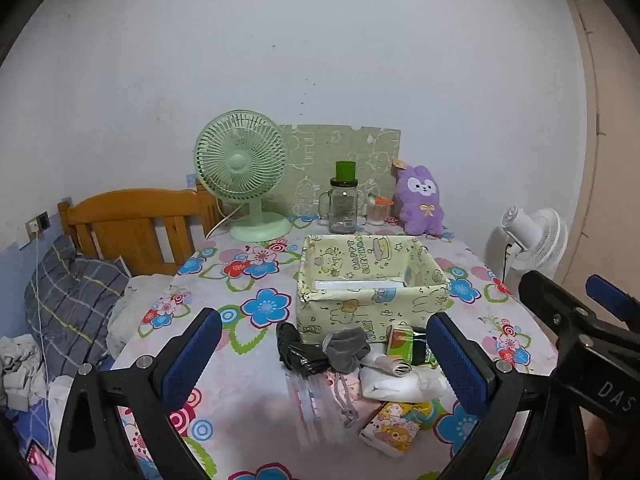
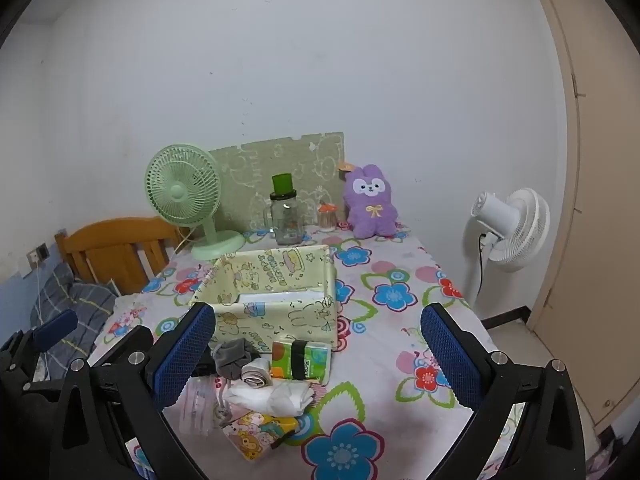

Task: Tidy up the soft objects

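Hovering spread wide and empty, the left tool (image 1: 324, 354) is facing the sock pile (image 1: 346, 350) at the table's near edge, before the box (image 1: 372, 300). Likewise gaping, the right tool (image 2: 318, 354) is risking snagging several pieces together.

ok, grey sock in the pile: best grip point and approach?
Take the grey sock at its bunched top fold, coming down from above and the near side. It lies crumpled on top of the pile, and the yellow fabric box blocks the far side.
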`<state>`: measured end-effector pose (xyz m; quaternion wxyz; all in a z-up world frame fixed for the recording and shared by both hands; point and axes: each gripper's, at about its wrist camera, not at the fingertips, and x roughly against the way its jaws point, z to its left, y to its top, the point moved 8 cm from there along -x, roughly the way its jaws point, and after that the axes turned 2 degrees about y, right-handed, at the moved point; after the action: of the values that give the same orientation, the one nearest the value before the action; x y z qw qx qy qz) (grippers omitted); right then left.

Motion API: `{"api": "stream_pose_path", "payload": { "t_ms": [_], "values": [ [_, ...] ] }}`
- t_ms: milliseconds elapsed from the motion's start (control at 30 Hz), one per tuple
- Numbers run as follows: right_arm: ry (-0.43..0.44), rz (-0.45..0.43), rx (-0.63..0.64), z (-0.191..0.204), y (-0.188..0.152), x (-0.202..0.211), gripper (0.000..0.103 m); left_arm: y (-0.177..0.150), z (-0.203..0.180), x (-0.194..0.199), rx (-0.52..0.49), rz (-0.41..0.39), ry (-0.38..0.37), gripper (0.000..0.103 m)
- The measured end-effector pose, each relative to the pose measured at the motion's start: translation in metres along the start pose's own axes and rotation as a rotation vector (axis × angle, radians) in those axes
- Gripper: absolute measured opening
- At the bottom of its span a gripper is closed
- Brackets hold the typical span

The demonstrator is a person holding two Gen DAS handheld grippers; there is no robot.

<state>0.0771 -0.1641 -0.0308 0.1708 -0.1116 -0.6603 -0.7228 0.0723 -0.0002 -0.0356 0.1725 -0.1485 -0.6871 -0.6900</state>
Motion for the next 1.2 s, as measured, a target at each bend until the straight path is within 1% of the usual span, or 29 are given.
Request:
{"api": "stream_pose_path", "payload": {
  "t_ms": [33,67,167,200,333,967,1200],
  "values": [
    [0.001,0.0,0.002,0.001,0.0,0.0,0.103,0.0,0.0,-0.001,0.002,0.0,-0.005,0.103],
    [0.009,0.025,-0.031,-0.002,-0.001,-0.003,0.103,0.0,0.0,-0.001,0.007,-0.002,-0.01,0.103],
    [0.015,0.027,-0.031,-0.004,0.0,-0.003,0.103,-0.004,-0.01,-0.01,-0.002,0.015,-0.005,0.103],
    [-0.007,0.034,-0.021,-0.003,-0.003,-0.007,0.103,-0.005,-0.012,-0.01,-0.002,0.011,-0.004,0.103],
    [-0.013,0.048,-0.024,-0.001,-0.004,-0.011,0.103,-0.005,-0.006,-0.013,0.018,0.02,-0.026,0.103],
    [-0.017,0.049,-0.012,-0.003,-0.006,-0.016,0.103,-0.009,-0.003,-0.018,0.012,0.036,-0.017,0.103],
    [-0.03,0.05,-0.012,-0.006,-0.007,-0.016,0.103,-0.007,-0.002,-0.017,0.0,0.025,-0.008,0.103]
  ]
}}
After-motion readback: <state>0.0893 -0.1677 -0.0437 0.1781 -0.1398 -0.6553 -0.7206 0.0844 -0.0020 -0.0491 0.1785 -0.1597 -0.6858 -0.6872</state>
